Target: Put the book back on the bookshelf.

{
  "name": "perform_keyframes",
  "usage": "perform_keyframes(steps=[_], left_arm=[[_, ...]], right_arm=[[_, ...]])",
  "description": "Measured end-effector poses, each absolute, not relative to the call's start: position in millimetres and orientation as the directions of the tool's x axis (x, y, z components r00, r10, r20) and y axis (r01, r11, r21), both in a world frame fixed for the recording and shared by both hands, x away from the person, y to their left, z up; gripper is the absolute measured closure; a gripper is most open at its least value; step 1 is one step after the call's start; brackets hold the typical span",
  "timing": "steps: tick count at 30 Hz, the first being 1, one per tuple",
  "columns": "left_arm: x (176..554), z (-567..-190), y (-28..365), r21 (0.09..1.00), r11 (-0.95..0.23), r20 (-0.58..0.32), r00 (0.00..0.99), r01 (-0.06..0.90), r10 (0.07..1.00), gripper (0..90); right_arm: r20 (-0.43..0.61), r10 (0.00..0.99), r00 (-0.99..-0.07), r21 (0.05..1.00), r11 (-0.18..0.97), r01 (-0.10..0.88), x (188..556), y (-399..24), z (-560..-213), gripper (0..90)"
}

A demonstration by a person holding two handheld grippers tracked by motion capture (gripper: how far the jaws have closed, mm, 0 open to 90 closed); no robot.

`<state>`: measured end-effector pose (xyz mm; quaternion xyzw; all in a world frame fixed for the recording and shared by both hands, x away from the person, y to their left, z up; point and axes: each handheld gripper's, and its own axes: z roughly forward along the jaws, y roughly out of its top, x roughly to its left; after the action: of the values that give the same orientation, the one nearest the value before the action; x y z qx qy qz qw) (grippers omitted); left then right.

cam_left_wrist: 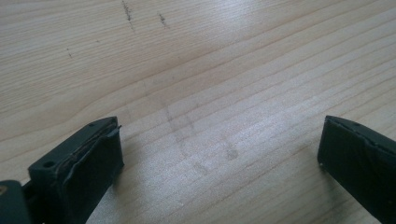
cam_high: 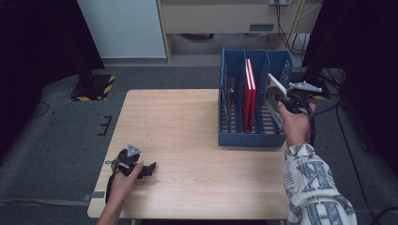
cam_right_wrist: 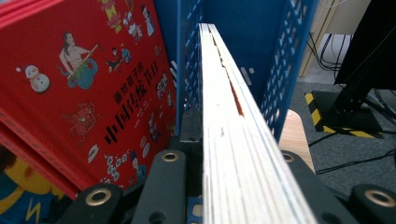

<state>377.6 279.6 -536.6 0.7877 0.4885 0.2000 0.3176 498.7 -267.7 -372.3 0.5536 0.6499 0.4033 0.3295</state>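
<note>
Right gripper (cam_high: 287,99): upper right of the high view, at the rack's right-hand end, clamped on a thin book; in the right gripper view its black jaws press both sides of the page block.
Book (cam_right_wrist: 233,135): held with its page edges facing the gripper's camera, running up the middle of that frame; in the high view it leans tilted at the rightmost compartment, green cover showing (cam_high: 272,93).
Blue rack (cam_high: 233,137): stands on the right part of the table, with perforated dividers.
Red books (cam_high: 249,93): upright in the middle compartment; a red illustrated cover (cam_right_wrist: 93,88) takes up the left of the right gripper view.
Left gripper (cam_high: 150,168): lower left of the high view, resting on the table (cam_high: 187,140), jaws spread wide with bare wood between them.
</note>
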Motion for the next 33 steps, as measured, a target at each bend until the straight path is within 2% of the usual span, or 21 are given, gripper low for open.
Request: perform_keyframes(steps=[18,33], left_arm=[[378,-537,279,0.695,-0.322,0.005,0.444,0.642,0.896,0.0],[378,-537,279,0.696,-0.322,0.005,0.444,0.642,0.896,0.0]], right_arm=[[0.02,0.988,-0.15,0.883,0.053,0.466,512,-260,-388,75.6],[-0.001,0.992,-0.13,0.856,0.068,0.513,525,-256,-415,75.6]])
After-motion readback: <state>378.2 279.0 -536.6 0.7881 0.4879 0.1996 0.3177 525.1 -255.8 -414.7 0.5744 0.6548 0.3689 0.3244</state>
